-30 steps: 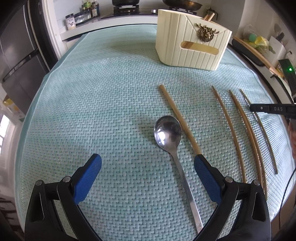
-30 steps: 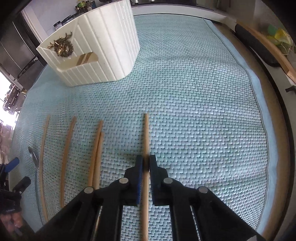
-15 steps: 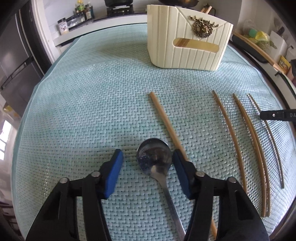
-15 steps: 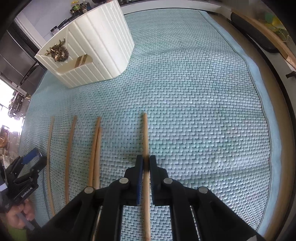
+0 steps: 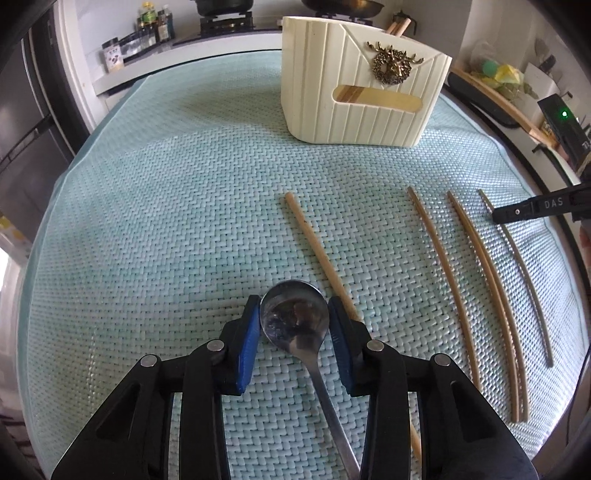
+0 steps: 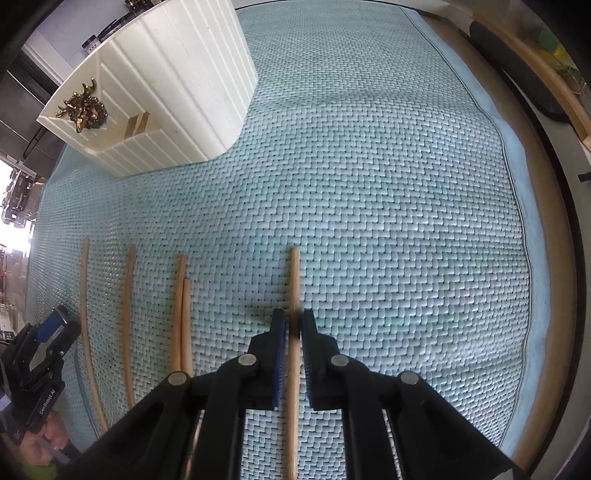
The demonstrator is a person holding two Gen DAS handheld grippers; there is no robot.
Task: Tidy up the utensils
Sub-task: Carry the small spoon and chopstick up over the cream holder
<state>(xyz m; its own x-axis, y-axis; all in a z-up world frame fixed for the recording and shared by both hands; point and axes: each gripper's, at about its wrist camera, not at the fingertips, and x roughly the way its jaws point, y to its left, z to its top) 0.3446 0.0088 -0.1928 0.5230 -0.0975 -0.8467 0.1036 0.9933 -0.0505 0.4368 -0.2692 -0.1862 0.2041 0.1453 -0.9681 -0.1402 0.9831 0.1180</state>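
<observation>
In the left wrist view my left gripper is shut on the bowl of a metal spoon that lies on the teal woven mat. A wooden chopstick lies just right of the spoon. In the right wrist view my right gripper is shut on a wooden chopstick, held along the fingers just above the mat. The cream ribbed utensil holder stands at the back, with chopstick ends sticking out of its top; it also shows in the right wrist view.
Several more chopsticks lie in a row on the mat's right side; they show at the left in the right wrist view. A stove counter with bottles is behind. A shelf with clutter runs along the right edge.
My left gripper moved forward and closed from wide open onto the spoon's bowl. My right gripper stayed shut on its chopstick and shifted slightly.
</observation>
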